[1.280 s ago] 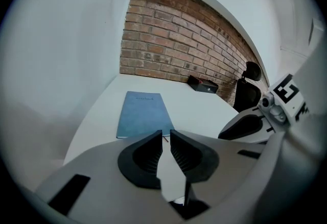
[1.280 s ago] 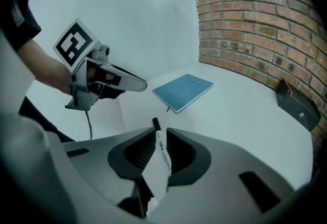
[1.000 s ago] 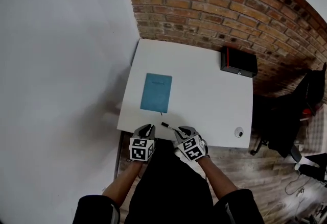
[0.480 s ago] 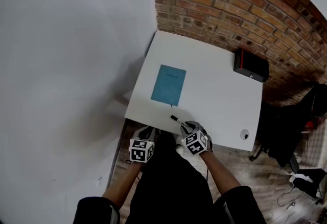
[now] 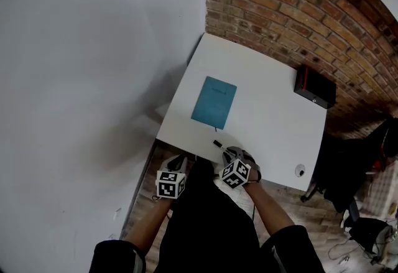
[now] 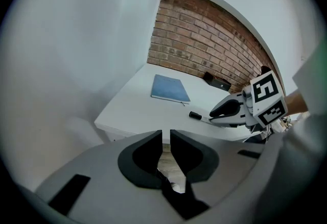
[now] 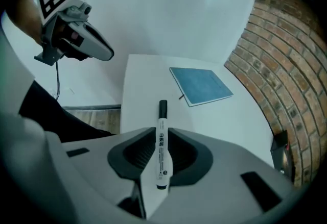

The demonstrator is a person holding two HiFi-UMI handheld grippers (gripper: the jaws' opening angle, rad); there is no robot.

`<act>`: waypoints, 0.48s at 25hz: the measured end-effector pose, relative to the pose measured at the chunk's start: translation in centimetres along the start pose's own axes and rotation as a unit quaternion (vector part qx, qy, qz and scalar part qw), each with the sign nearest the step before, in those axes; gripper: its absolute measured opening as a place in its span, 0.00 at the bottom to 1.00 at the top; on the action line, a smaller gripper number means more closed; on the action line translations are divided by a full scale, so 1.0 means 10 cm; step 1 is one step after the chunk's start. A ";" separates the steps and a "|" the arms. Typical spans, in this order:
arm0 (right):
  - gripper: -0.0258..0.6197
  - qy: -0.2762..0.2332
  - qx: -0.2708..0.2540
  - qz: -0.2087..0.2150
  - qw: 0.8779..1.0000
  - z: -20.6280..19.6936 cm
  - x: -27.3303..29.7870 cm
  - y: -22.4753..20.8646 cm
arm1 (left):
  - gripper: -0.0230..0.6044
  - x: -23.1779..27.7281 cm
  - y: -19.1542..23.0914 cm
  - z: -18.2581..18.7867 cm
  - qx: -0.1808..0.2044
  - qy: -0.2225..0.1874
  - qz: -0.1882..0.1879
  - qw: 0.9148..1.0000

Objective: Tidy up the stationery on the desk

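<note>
A black-capped white marker [image 7: 162,131] lies lengthwise between the jaws of my right gripper [image 7: 161,137], which is shut on it. In the head view that gripper [image 5: 231,157] hangs over the desk's near edge, the marker [image 5: 218,144] pointing toward a blue notebook [image 5: 214,102] that lies flat on the white desk [image 5: 267,116]. My left gripper [image 5: 176,163] is off the desk, below and in front of its near left edge. Its jaws [image 6: 166,139] stand together with only a thin slit and hold nothing. The left gripper view also shows the right gripper [image 6: 229,111] with the marker [image 6: 196,115].
A black box with a red edge [image 5: 314,87] sits at the desk's far right corner, against the brick wall. A small round object [image 5: 300,171] lies near the front right corner. A white wall runs along the left. Dark chair and clutter stand on the wooden floor at right.
My left gripper has drawn back from the desk's front edge and sunk a little. The right gripper has rolled with the marker still in it. The head view has swung left.
</note>
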State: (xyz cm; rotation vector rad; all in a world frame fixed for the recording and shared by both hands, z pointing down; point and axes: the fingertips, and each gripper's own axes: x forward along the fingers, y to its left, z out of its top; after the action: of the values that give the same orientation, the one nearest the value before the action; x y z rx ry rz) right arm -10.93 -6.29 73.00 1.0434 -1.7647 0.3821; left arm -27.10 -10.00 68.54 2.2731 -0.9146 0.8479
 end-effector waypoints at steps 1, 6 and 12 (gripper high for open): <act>0.16 0.004 -0.002 0.000 1.000 -0.01 0.01 0.01 | 0.13 0.01 0.00 -0.01 -0.002 0.001 0.000 1.000; 0.16 0.013 -0.004 0.005 1.000 -0.05 0.06 0.01 | 0.13 0.05 -0.04 -0.02 -0.006 0.006 -0.001 1.000; 0.16 0.019 -0.009 0.010 1.000 -0.08 0.10 0.01 | 0.13 0.08 -0.04 -0.03 -0.006 0.010 0.001 1.000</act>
State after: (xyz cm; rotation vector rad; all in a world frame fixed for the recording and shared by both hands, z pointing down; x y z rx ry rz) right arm -10.63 -6.21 74.26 0.9994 -1.7428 0.3954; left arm -26.46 -9.88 69.24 2.2488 -0.9110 0.8621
